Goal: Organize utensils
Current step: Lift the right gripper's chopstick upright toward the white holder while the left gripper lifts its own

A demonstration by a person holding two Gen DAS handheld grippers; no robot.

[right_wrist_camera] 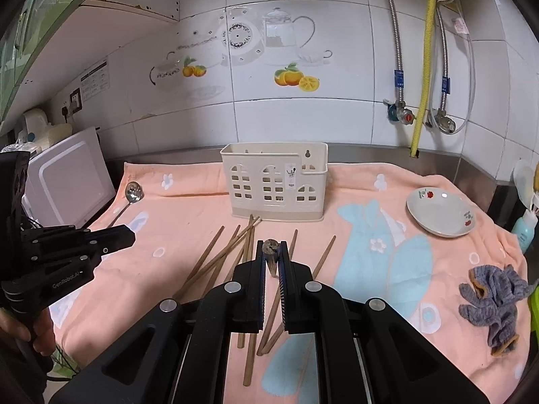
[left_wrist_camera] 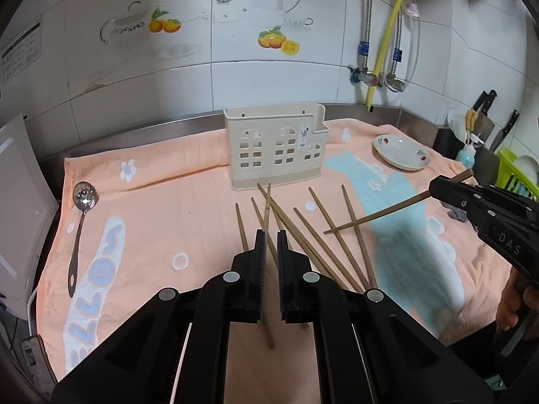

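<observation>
left gripper (left_wrist_camera: 269, 235): jaws clenched on one brown wooden chopstick (left_wrist_camera: 267, 212); stick runs between the pads, far tip toward the holder, near end hanging below the fingers.
right gripper (right_wrist_camera: 271, 247): jaws clenched on a second brown chopstick (right_wrist_camera: 270, 247), seen end-on in its own view; from the left wrist view the stick slants down-left from the jaws, low tip near the towel.
loose chopsticks (left_wrist_camera: 323, 235): fanned on the peach towel with blue fish print (left_wrist_camera: 168, 208), between the grippers and the holder; a few cross.
slotted metal spoon (left_wrist_camera: 79, 222): far left on the towel, untouched.
cream plastic utensil holder with window cut-outs (left_wrist_camera: 274, 148): upright, far centre, just beyond the chopstick tips; looks empty.
white dish with red flowers (left_wrist_camera: 401, 153): far right, apart.
pose: both grippers angled down, above the towel, left and right of the pile.
step advice: likely carrying sticks to the holder. Tip each stick near-vertical, clear the rim, lower into a compartment before releasing. One hand at a time, to avoid clashing over the opening.
</observation>
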